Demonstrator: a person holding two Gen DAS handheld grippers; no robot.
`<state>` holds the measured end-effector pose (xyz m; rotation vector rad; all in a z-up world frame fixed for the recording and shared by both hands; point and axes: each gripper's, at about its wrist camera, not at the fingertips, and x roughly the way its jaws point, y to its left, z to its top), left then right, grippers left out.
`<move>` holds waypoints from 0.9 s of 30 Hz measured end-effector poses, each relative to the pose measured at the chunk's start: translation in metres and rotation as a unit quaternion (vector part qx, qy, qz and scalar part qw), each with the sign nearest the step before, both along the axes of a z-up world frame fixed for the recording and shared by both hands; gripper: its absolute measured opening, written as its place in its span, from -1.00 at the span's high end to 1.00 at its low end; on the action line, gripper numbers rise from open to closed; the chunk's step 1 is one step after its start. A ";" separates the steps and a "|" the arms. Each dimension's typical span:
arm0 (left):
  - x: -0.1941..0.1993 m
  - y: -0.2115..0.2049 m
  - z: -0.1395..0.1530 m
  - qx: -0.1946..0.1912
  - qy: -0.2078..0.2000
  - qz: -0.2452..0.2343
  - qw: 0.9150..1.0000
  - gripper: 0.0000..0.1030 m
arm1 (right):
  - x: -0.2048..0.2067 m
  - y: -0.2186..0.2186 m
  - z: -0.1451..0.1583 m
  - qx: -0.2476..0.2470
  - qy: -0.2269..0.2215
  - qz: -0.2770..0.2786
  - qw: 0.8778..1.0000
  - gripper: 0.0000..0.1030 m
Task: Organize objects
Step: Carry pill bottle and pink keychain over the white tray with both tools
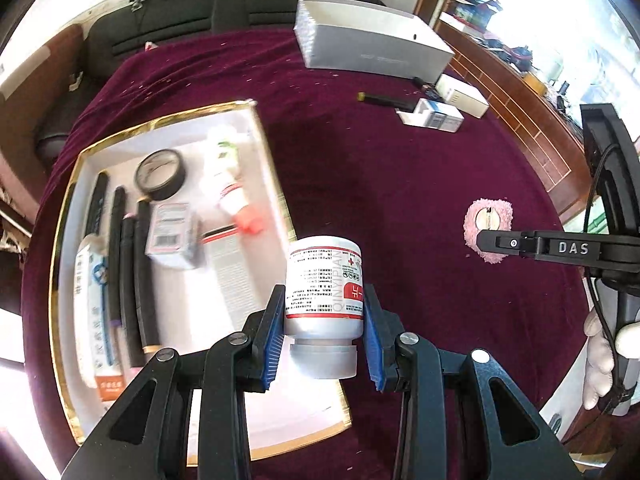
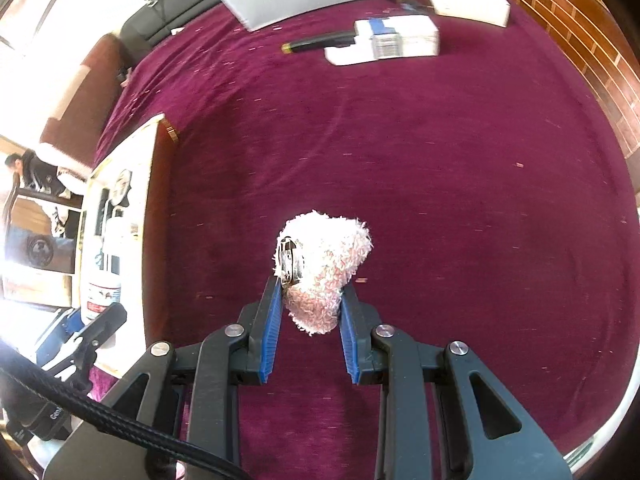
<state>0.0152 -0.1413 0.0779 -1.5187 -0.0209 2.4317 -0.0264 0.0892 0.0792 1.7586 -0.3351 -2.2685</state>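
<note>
Across the maroon cloth that covers the whole tabletop, biggest thing is the long grey box at the far edge, w/ smaller white boxes and a black pen-like stick just right of it. Next in size: the gold-rimmed white tray on my left side. Inside it lie a roll of black tape, a row of black markers, a small grey carton, a white tube w/ red cap and a flat packet w/ blue print along the near-left wall.

My left gripper has its blue pads pinched on the sides of a white pill bottle, cap end toward me, red-banded label facing up. Bottle hangs above the tray's right rim, partly over cloth.

My right gripper is nipped on a pink fluffy hair clip, metal clasp showing on its left face. Clip is off the cloth, held up over bare maroon, well right of the tray. From the left cam the same clip sits at the tip of the right gripper's black finger; a white-gloved hand shows below that.
</note>
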 end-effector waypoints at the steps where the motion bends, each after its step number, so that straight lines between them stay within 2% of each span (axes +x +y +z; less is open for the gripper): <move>1: 0.000 -0.005 -0.001 0.000 -0.002 0.003 1.000 0.41 | 0.000 -0.007 0.001 -0.002 0.001 0.005 1.000 0.52; 17: 0.002 -0.080 -0.035 0.001 -0.037 0.048 0.998 0.41 | 0.010 -0.102 0.005 -0.020 -0.004 0.080 0.997 0.52; 27: 0.000 -0.095 -0.059 0.004 -0.064 0.053 0.997 0.41 | 0.025 -0.161 -0.005 -0.031 -0.025 0.148 0.988 0.51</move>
